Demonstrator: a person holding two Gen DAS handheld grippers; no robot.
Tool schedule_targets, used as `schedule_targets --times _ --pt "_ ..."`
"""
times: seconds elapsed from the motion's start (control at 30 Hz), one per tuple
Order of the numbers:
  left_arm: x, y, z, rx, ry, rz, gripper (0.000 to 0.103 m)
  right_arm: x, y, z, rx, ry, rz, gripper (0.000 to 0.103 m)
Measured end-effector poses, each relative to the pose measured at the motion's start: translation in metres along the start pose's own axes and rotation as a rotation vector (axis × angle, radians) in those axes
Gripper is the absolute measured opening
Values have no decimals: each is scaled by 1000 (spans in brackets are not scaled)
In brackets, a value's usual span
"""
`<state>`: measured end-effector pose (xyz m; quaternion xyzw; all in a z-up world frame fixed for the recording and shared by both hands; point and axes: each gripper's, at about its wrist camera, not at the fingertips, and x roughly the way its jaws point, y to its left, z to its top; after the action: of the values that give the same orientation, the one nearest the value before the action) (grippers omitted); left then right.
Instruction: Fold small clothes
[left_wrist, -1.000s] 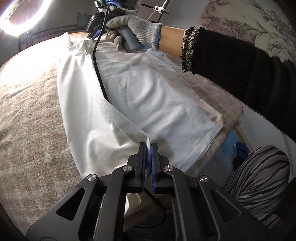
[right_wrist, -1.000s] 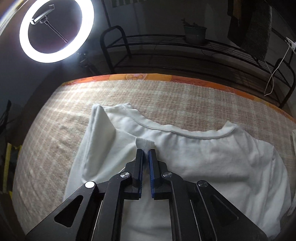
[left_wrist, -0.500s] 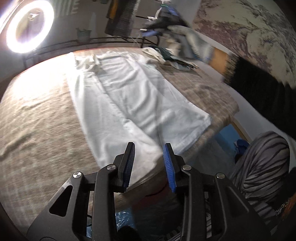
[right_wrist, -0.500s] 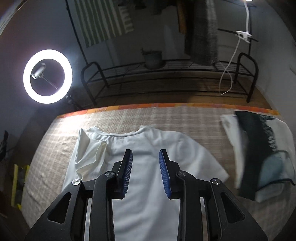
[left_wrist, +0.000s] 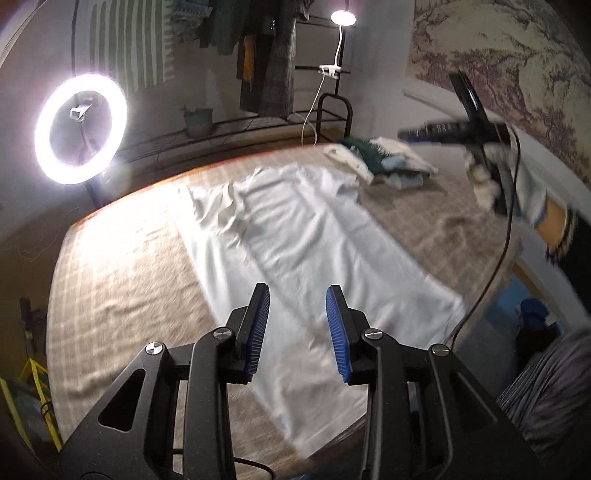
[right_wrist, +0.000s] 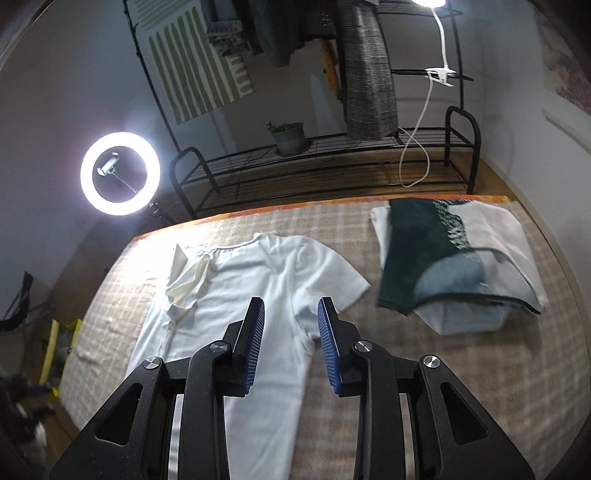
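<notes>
I see the white T-shirt (right_wrist: 266, 280) lying flat on the checked beige bed cover (right_wrist: 461, 369), collar at the far side, its left sleeve folded in over the body, right sleeve still spread out. My left gripper (left_wrist: 297, 325) hangs above the shirt's near part, fingers apart, nothing between them. My right gripper (right_wrist: 290, 343) is also apart and empty, above the shirt's middle. In the left wrist view the right gripper (left_wrist: 443, 129) is raised over the right side, motion-blurred. Pile of folded clothes (right_wrist: 454, 254) sits far right, apart from the shirt. Ring light (right_wrist: 120, 173) glows far left.
</notes>
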<state>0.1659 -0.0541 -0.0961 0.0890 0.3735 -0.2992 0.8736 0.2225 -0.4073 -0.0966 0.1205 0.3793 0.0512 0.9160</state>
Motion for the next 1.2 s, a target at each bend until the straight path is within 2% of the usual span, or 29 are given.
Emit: schedule_targets --times 0.1,0.27,0.5,0.57,0.6,0.63,0.7,0.73,0.8,0.9,0.97,1.0,1.1,1.2 --pt "10 -29 8 4 0 -31 32 -4 -16 -7 30 11 14 28" --pt "56 -102 -16 13 79 -133 32 1 -43 -23 91 47 50 28" --pt "116 -184 -49 77 173 -144 32 3 -75 -42 123 82 89 28" --pt "129 -195 -52 68 194 -172 32 0 -82 -43 122 85 93 28" --pt "135 -202 -54 67 208 -196 32 -1 -86 -43 120 84 98 33" --pt "138 -206 -56 72 216 -210 32 -2 -89 -44 120 81 101 44" --pt "148 -218 -59 91 235 -216 36 -4 -94 -44 115 79 103 50" --pt "153 -223 -60 100 244 -210 43 -3 -97 -45 115 83 103 50" --pt "162 -227 -62 101 255 -203 49 0 -102 -46 120 90 107 50" --pt "176 -234 -66 95 274 -178 49 10 -107 -48 137 101 127 50" --pt "181 -237 -66 110 257 -152 49 19 -107 -48 148 107 145 50" --pt "182 -240 -66 130 244 -130 48 24 -106 -48 153 111 156 50" --pt "184 -238 -64 143 225 -61 7 41 -100 -46 164 123 193 50" --pt "180 -220 -57 55 240 -102 5 61 -89 -41 179 137 231 50"
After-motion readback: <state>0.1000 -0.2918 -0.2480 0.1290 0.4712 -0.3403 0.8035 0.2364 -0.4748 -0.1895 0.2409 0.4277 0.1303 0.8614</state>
